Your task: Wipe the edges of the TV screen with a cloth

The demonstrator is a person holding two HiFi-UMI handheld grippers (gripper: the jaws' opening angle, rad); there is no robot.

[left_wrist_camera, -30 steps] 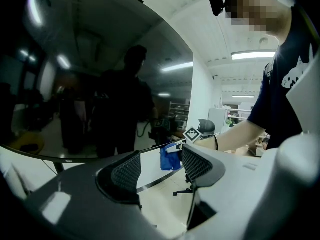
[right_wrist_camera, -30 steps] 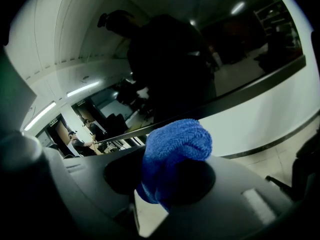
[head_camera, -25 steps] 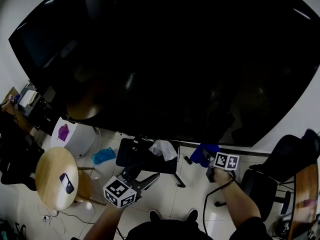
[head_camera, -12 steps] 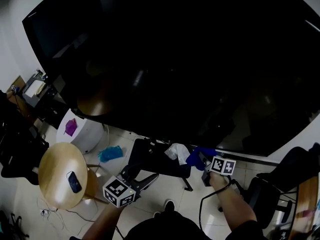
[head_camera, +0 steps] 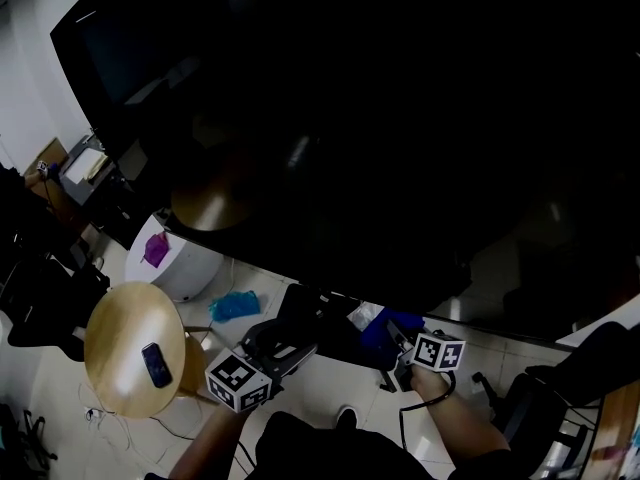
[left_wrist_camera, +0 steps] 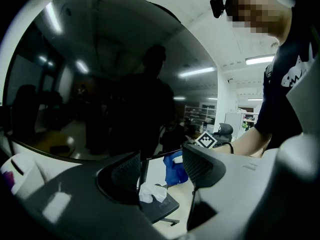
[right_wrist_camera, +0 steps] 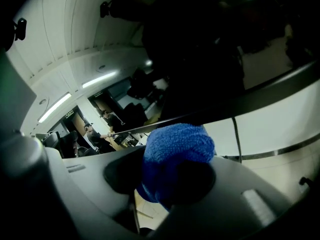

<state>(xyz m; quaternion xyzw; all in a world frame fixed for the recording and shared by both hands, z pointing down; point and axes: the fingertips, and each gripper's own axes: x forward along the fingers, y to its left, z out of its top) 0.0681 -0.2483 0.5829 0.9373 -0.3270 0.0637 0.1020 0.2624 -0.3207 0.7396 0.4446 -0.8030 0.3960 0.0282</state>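
Blue cloth (right_wrist_camera: pixel 177 151) pinched in right hand-held gripper (head_camera: pixel 398 336), shifted left along TV screen (head_camera: pixel 400 118) lower edge, left hand-held gripper (head_camera: pixel 295 350) spread

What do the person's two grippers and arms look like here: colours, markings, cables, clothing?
The left gripper and the right gripper both have broad grey plastic jaws with dark pads. Each carries a white cube with black square markers. A black cable loops beside the right wrist. The person wears a dark short-sleeved shirt with a white print; the forearms are bare.
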